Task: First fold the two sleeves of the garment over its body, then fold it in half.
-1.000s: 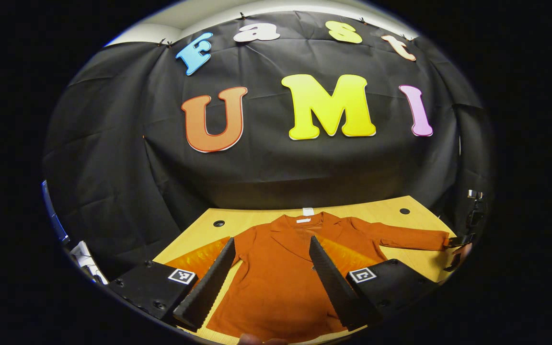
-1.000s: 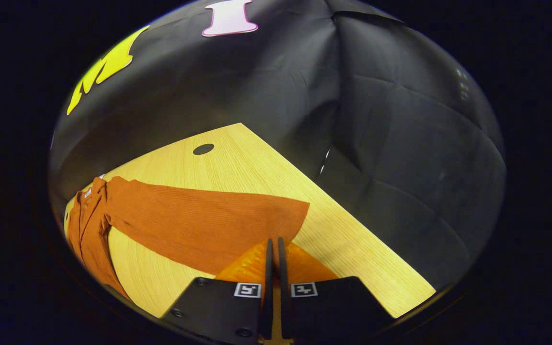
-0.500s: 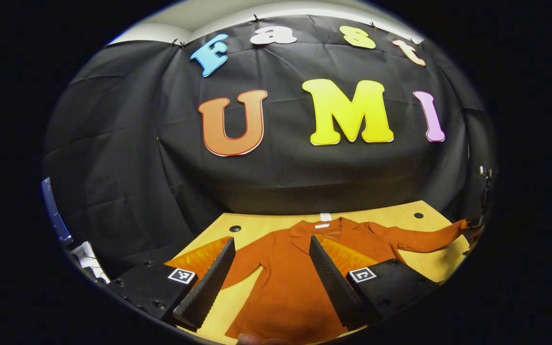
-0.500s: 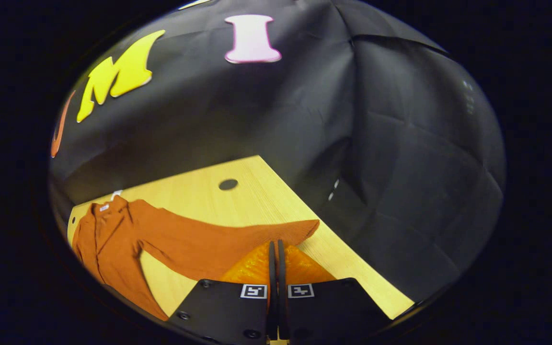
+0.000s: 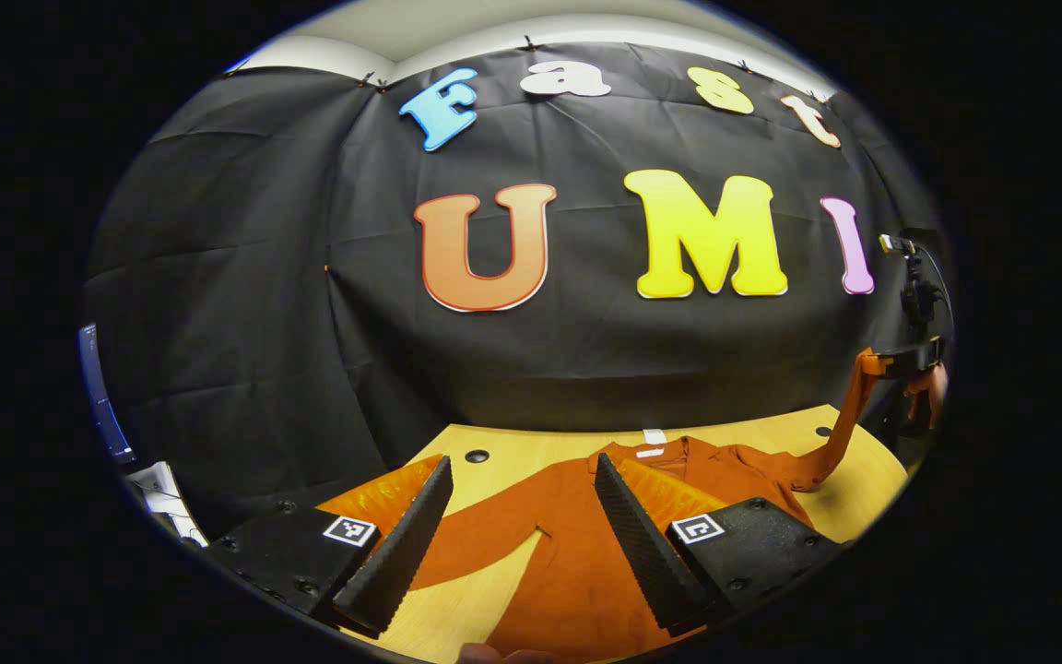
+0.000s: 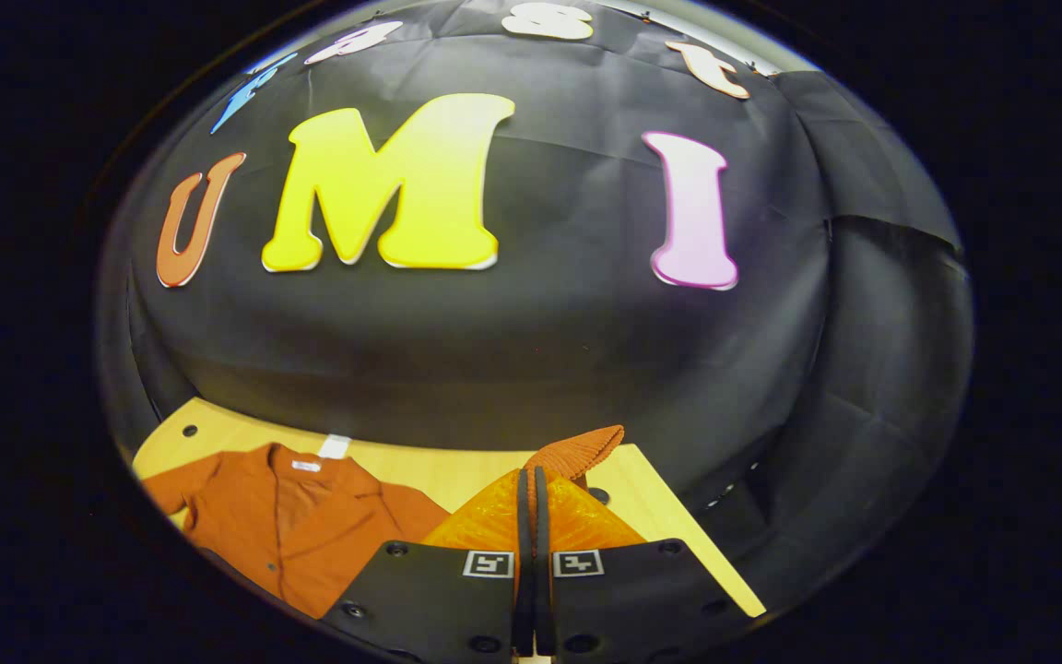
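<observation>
Orange jacket (image 5: 577, 553) lying flat on the wooden surface (image 5: 503, 447), collar end toward the black wall, white tag (image 5: 653, 436) at the neck. Left claw (image 5: 522, 535) hovering above the jacket's body, fingers spread wide apart, nothing between them, not touching the cloth. Left sleeve (image 5: 485, 544) spread out flat to the side, passing under the gap between the spread fingers. Far off at the right edge of the left gripper view, right claw (image 5: 904, 361) up in the air, well above the surface, with a hand (image 5: 937, 392) behind it. Right sleeve (image 5: 840, 429) pulled up off the surface, running as a slanted strip from the shoulder up to that claw. In the right gripper view, right claw (image 6: 531, 489) with fingers pressed together, pinching the end of the right sleeve, cuff (image 6: 577, 452) sticking out past the tips. Below and to the left in that view, jacket (image 6: 291, 526) body and collar flat on the surface (image 6: 651, 516), small white tag (image 6: 336, 446) near the collar. Small dark round hole (image 5: 477, 456) in the surface near the far left corner, another hole (image 6: 189, 430) at the left edge in the right gripper view. Black cloth wall (image 5: 245, 304) behind the surface.
</observation>
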Demonstrator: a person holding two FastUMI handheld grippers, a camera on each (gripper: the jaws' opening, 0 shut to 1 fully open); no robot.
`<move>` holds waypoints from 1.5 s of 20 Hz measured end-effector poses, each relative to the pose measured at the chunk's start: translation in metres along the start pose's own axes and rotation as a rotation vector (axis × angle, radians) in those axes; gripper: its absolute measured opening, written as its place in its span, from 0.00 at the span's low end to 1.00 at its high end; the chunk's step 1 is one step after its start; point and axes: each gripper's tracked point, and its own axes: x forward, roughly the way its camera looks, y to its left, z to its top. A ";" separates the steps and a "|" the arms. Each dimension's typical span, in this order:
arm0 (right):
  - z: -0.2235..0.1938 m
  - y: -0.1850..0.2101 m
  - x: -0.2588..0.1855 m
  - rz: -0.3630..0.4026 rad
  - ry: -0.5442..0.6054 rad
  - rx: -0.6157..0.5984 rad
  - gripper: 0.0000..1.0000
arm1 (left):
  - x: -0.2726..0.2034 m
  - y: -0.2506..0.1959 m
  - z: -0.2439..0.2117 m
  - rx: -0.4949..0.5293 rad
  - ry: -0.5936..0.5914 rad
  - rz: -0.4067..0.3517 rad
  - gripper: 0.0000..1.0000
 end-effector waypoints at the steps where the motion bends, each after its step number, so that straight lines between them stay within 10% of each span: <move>1: 0.010 0.022 0.006 0.020 -0.006 0.000 0.01 | 0.001 0.010 -0.002 0.001 0.002 0.010 1.00; 13: -0.061 0.286 0.045 0.235 0.078 -0.160 0.01 | -0.022 0.142 -0.017 -0.043 0.039 0.191 1.00; 30: -0.164 0.443 0.054 0.394 0.198 -0.194 0.13 | -0.044 0.198 -0.063 -0.092 0.137 0.313 1.00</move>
